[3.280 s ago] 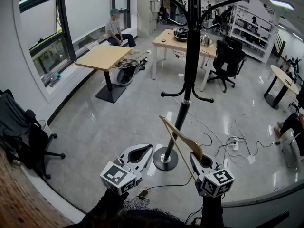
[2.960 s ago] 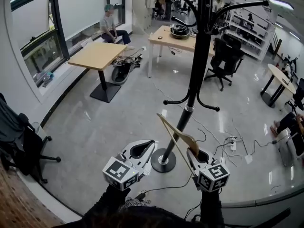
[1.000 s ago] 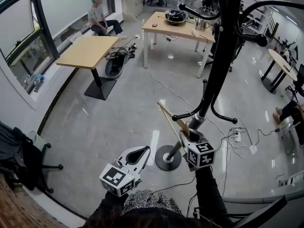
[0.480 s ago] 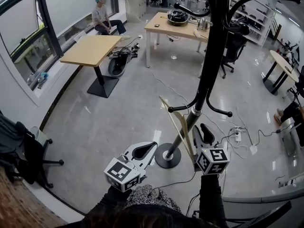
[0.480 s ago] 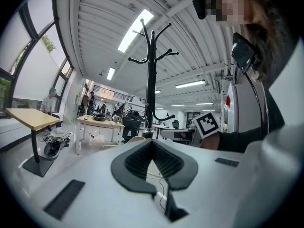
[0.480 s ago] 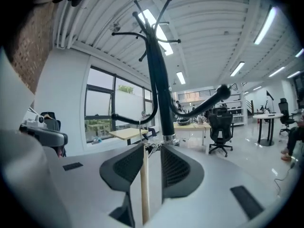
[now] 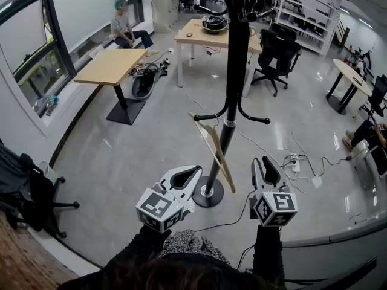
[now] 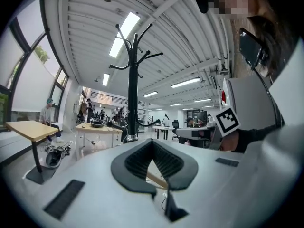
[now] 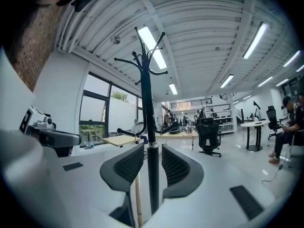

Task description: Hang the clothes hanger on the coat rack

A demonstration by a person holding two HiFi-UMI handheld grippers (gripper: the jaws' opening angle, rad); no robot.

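Observation:
The black coat rack (image 7: 234, 71) stands on the floor just ahead, with its round base (image 7: 207, 196) between my two grippers. The wooden hanger (image 7: 214, 148) hangs tilted from the rack's lower left hook (image 7: 202, 118), and neither gripper touches it. My right gripper (image 7: 262, 161) is open and empty, low and to the right of the pole. In the right gripper view the pole (image 9: 152, 175) shows through the gap in the gripper (image 9: 152, 148), with the hanger (image 9: 137, 198) to its left. My left gripper (image 7: 195, 173) is shut and empty near the base; a strip of hanger (image 8: 156, 178) shows behind it.
Cables and a power strip (image 7: 294, 160) lie on the floor to the right of the rack. Wooden tables (image 7: 115, 66) and a black office chair (image 7: 275, 50) stand further back. A person (image 7: 124, 29) sits by the window. Another chair (image 7: 27, 183) is at my left.
The right gripper carried the hanger up to the rack, let go and drew back to the right. The hanger now hangs from the lower hook. The left gripper barely moved.

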